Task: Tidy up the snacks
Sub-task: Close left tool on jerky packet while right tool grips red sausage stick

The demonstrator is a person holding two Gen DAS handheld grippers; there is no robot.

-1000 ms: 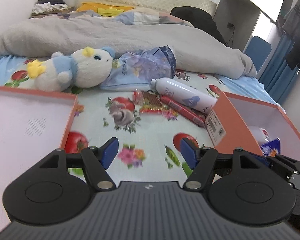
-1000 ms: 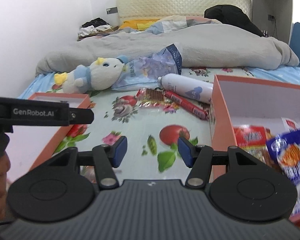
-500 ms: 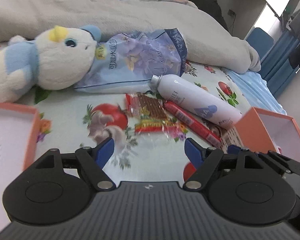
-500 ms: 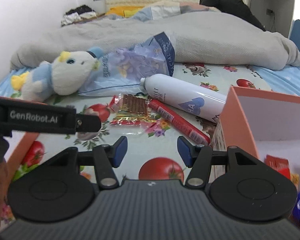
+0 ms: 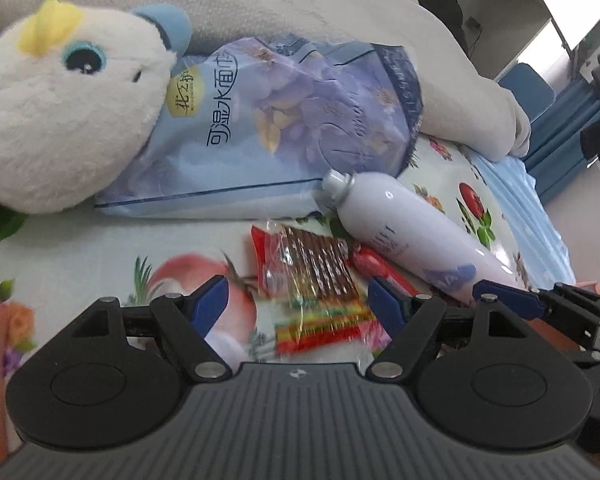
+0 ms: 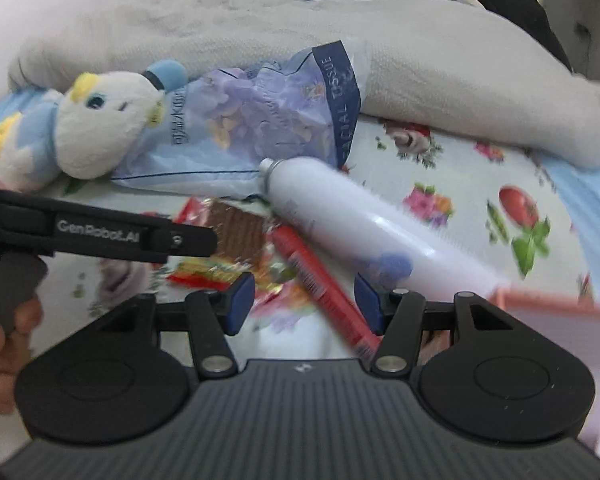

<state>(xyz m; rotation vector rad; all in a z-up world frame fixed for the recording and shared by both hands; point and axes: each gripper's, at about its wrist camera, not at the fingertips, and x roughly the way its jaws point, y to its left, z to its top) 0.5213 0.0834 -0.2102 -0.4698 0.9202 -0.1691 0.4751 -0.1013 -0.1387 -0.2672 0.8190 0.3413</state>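
Observation:
A clear snack packet of brown sticks with red and yellow print lies on the flowered bed sheet, also in the right wrist view. My left gripper is open, its blue fingertips on either side of the packet's near end. A long red sausage stick lies beside the packet; my right gripper is open with the stick between its fingertips. The stick shows partly in the left wrist view.
A white spray bottle lies right of the snacks. A blue tissue pack and a white plush toy lie behind them, under a grey blanket. An orange box's edge is at right.
Both grippers have moved forward over the sheet, away from the orange boxes, and now straddle the snack packet and the red stick. Both stay open.

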